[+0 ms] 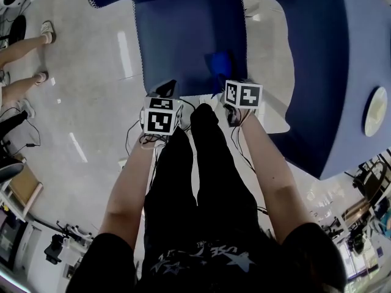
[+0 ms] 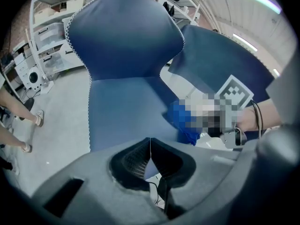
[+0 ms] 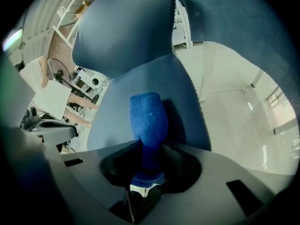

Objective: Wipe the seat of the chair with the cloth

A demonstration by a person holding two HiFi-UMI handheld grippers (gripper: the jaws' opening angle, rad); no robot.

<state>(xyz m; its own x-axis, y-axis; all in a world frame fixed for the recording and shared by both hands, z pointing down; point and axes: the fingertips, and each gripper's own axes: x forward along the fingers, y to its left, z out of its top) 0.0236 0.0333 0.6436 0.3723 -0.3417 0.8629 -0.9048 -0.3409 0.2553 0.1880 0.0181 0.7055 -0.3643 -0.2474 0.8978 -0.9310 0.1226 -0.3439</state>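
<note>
Your right gripper: jaws clamped on cloth, free end over seat; contact unclear. Your left gripper: jaws closed together, empty, above seat front. Head view shows neither jaw pair, only cloth as blue patch.

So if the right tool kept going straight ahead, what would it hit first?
Probably the seat. The cloth held in the right tool sticks out ahead and would touch it first, though depth is unclear.

The seat lies open ahead, bounded by its backrest and another blue chair at right.
</note>
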